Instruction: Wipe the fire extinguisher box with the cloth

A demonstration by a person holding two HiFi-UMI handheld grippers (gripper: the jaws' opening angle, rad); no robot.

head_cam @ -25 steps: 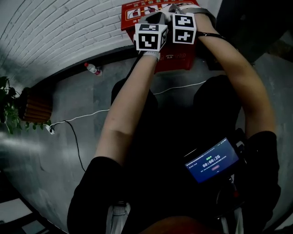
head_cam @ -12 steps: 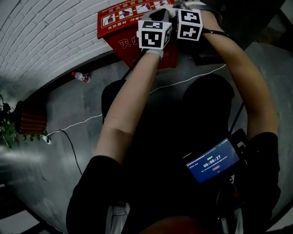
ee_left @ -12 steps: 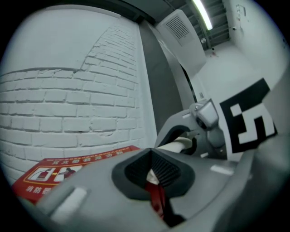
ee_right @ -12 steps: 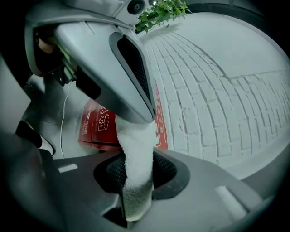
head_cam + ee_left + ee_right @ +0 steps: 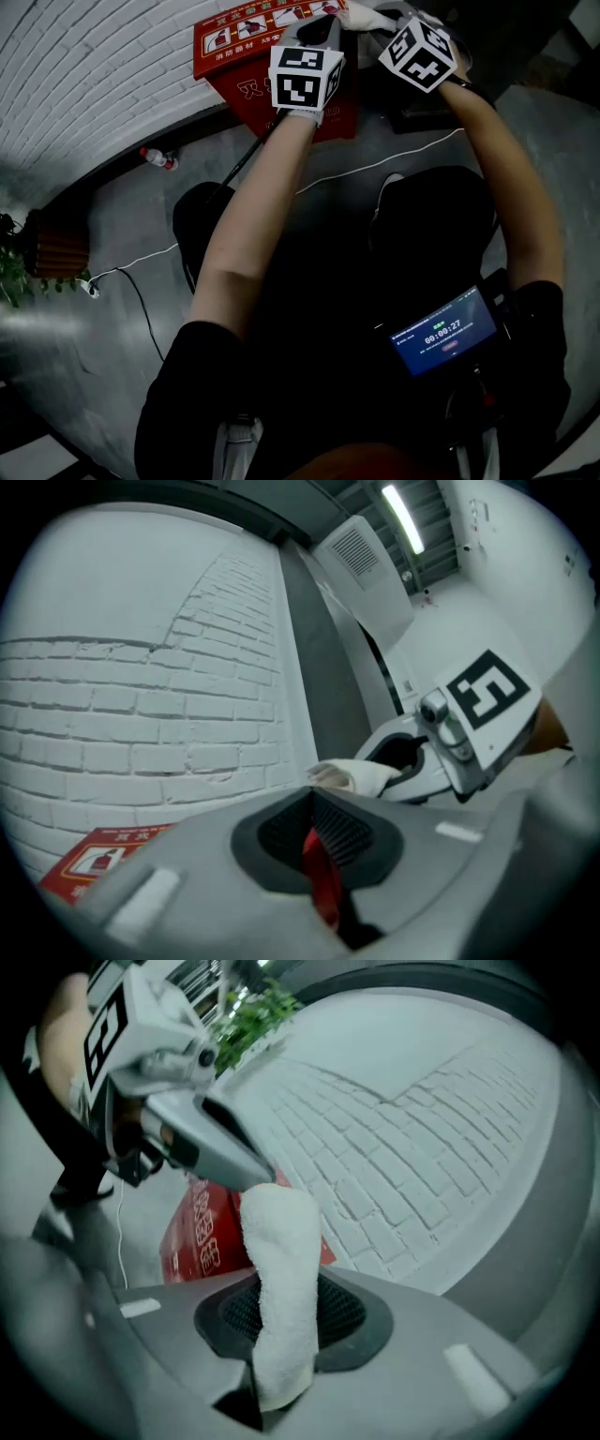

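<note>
Pinching cloth (image 5: 281, 1279) between right fingers (image 5: 361, 1312)

dim indoor light, ceiling strip lamp (image 5: 401, 517) glaring; fisheye bending at edges, near parts blurred.

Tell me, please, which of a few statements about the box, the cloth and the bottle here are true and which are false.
1. The right gripper is shut on a white cloth. True.
2. The box is blue. False: it is red, with printed labels on its top.
3. The box stands by a white brick wall. True.
4. A bottle stands upright on top of the box. False: it lies on the floor, to the left of the box in the head view.
</note>
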